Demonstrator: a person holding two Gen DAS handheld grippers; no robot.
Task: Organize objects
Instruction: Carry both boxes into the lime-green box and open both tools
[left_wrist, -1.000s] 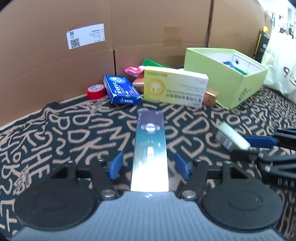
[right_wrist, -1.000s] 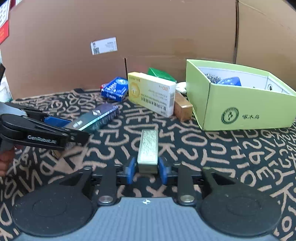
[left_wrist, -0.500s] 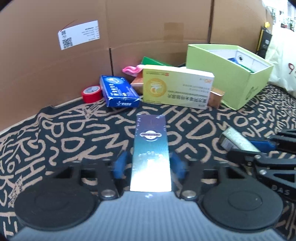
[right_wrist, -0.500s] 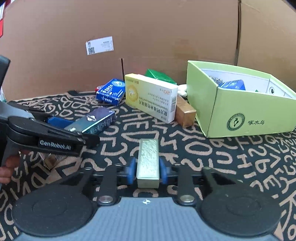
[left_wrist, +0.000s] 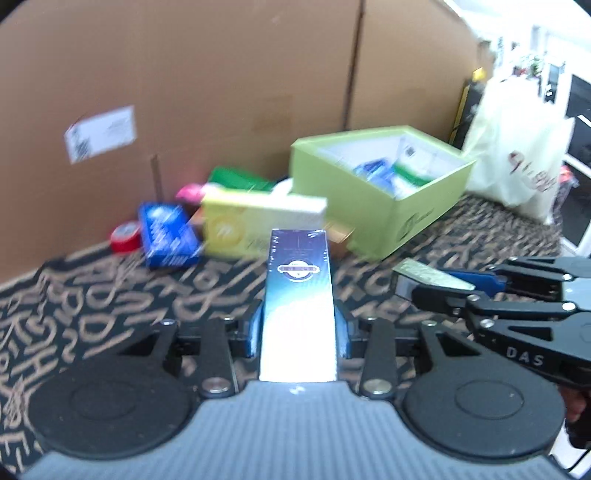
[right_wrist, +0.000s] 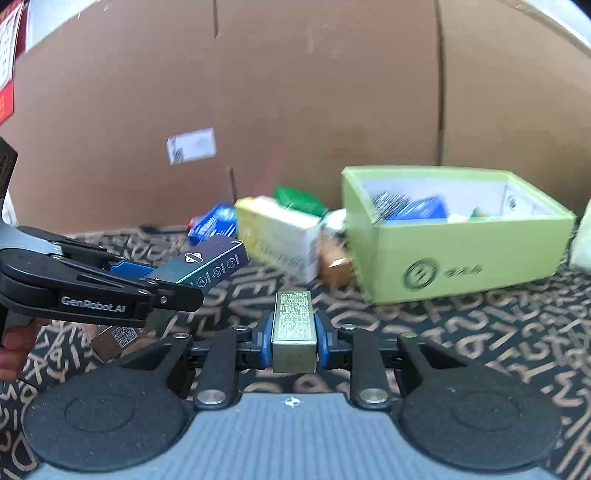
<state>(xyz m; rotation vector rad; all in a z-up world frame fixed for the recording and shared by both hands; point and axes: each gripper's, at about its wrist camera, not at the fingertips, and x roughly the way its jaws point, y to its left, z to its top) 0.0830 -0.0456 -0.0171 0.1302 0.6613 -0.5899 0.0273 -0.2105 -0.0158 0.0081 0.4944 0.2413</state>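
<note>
Carrying two picks clear of the bench, the left hand-held gripper (left_wrist: 298, 328) clamped on a dark blue carton (left_wrist: 298, 291) and the right hand-held gripper (right_wrist: 293, 341) on a silver box (right_wrist: 294, 325), each probably bound for the far green box (right_wrist: 461, 254).

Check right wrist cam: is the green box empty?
No, the green box already holds several items, among them a blue packet against its back-left wall.
</note>
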